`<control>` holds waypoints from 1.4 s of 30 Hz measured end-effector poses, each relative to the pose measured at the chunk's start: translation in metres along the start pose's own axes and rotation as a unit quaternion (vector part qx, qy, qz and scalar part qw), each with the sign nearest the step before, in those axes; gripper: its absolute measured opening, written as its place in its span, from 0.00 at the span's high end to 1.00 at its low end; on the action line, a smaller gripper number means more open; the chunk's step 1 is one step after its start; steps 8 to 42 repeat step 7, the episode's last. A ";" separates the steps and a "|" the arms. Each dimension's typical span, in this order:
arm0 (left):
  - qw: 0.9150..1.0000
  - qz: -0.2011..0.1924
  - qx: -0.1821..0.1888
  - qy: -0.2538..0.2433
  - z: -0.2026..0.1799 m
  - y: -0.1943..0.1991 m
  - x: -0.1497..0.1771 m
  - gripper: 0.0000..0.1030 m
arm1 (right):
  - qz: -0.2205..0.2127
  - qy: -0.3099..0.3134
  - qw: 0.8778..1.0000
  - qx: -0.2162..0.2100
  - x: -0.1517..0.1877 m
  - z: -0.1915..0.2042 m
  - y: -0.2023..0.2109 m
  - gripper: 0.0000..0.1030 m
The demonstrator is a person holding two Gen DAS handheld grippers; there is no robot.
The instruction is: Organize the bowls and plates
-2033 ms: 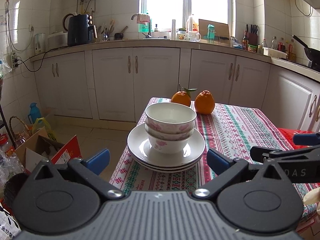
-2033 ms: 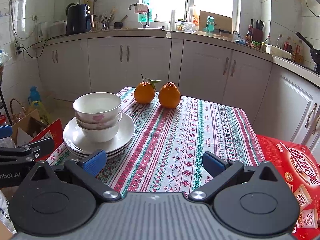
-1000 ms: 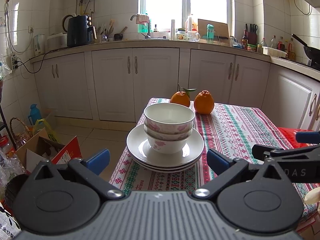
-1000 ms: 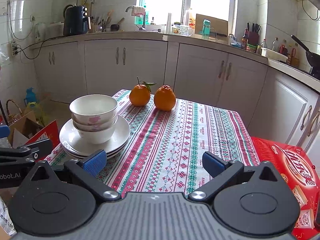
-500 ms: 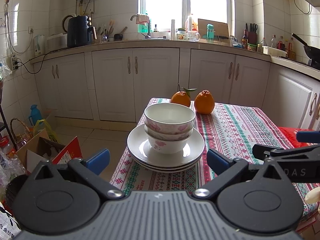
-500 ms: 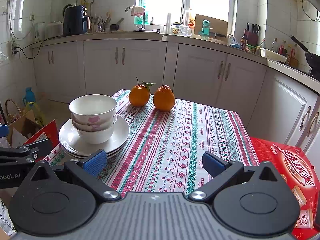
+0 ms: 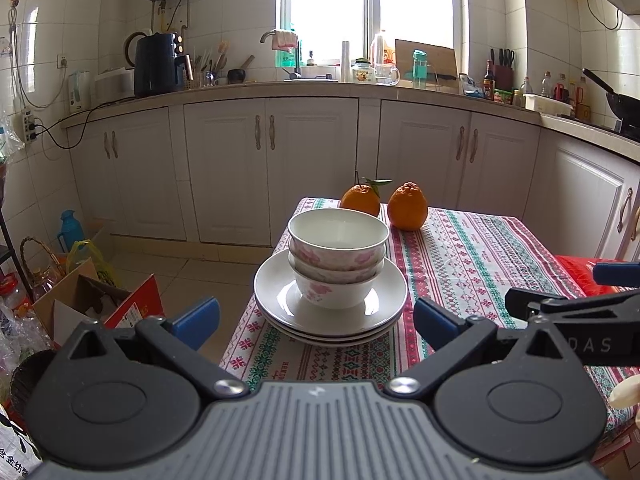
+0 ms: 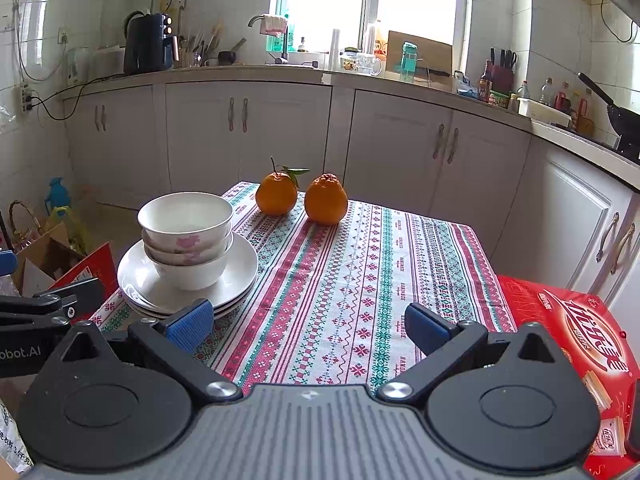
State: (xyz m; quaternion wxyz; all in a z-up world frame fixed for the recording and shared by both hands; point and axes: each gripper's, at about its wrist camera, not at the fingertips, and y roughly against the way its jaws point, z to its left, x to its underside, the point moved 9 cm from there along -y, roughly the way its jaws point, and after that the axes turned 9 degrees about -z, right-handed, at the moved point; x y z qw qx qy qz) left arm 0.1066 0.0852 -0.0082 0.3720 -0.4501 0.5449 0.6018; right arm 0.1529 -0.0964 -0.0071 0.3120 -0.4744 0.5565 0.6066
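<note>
Covering the small table, the striped tablecloth (image 8: 360,280) looks the same as two seconds ago, though the right wrist view has crept slightly forward and left, so the cloth fills more of it, while the left wrist view has barely changed. On the cloth's left part sits the stack of plates (image 7: 330,312), unmoved, with the stack of bowls (image 7: 338,256) nested on its middle, three deep by the rims. At the far edge the two oranges (image 8: 301,198) stay side by side, well apart from the dishes. Both tools remain spread wide and empty: the left gripper (image 7: 316,316) hovers just short of the plates, facing them, and the right gripper (image 8: 306,322) hangs over bare cloth beside the stack
</note>
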 end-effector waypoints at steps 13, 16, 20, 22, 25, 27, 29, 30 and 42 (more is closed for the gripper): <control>1.000 0.001 0.000 0.001 0.000 -0.001 -0.001 0.01 | 0.000 -0.001 1.000 0.000 -0.001 0.000 0.000 0.00; 1.000 0.001 0.000 0.001 0.000 -0.001 -0.001 0.01 | 0.000 -0.001 1.000 0.000 -0.001 0.000 0.000 0.00; 1.000 0.001 0.000 0.001 0.000 -0.001 -0.001 0.01 | 0.000 -0.001 1.000 0.000 -0.001 0.000 0.000 0.00; 1.000 0.001 0.000 0.001 0.000 -0.001 -0.001 0.01 | 0.000 -0.001 1.000 0.000 -0.001 0.000 0.000 0.00; 1.000 0.001 0.000 0.001 0.000 -0.001 -0.001 0.01 | 0.000 -0.001 1.000 0.000 -0.001 0.000 0.000 0.00; 1.000 0.001 0.000 0.001 0.000 -0.001 -0.001 0.01 | 0.000 -0.001 1.000 0.000 -0.001 0.000 0.000 0.00; 1.000 0.001 0.000 0.001 0.000 -0.001 -0.001 0.01 | 0.000 -0.001 1.000 0.000 -0.001 0.000 0.000 0.00; 1.000 0.001 0.000 0.001 0.000 -0.001 -0.001 0.01 | 0.000 -0.001 1.000 0.000 -0.001 0.000 0.000 0.00; 1.000 0.001 0.000 0.001 0.000 -0.001 -0.001 0.01 | 0.000 -0.001 1.000 0.000 -0.001 0.000 0.000 0.00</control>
